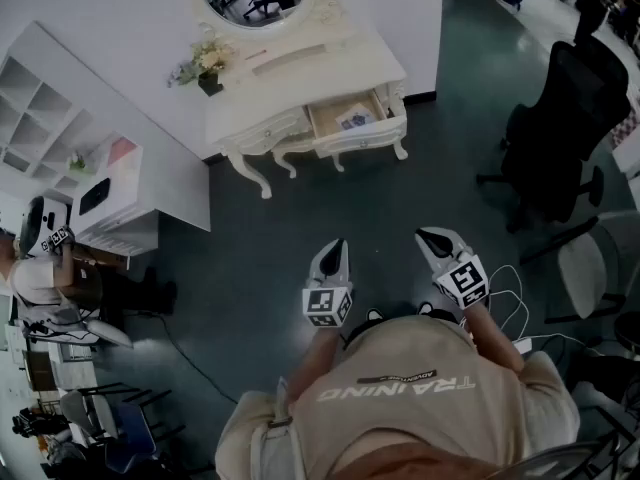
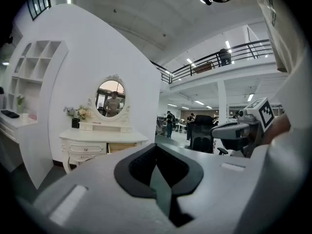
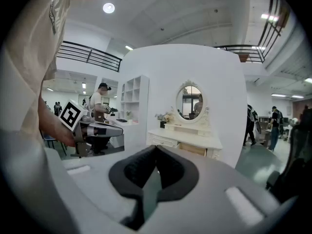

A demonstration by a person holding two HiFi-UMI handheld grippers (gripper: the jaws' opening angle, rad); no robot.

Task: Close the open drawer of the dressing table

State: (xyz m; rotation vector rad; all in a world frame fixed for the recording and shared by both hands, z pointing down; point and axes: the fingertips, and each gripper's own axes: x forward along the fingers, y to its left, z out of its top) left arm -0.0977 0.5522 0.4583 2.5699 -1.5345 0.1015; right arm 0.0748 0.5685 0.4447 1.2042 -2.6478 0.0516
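Observation:
The white dressing table [image 1: 300,83] with an oval mirror stands against the wall, well ahead of me. Its right-hand drawer [image 1: 355,118] is pulled out, and something small lies inside it. Both grippers hang in the air close to my chest, far short of the table. My left gripper [image 1: 338,245] and right gripper [image 1: 432,236] each have their jaws closed together, with nothing held. The left gripper view shows its own gripper [image 2: 156,147] pointing toward the table [image 2: 97,140] and drawer [image 2: 122,147]. The right gripper view shows the same for its gripper [image 3: 156,147], table [image 3: 185,140] and drawer [image 3: 195,150].
A black office chair [image 1: 560,128] stands to the right of the table. On the left are a white shelf unit [image 1: 50,128] and a white desk [image 1: 115,208], with a person [image 1: 40,268] standing by them. Cables [image 1: 510,288] lie on the dark floor at my right. Flowers [image 1: 205,63] sit on the tabletop.

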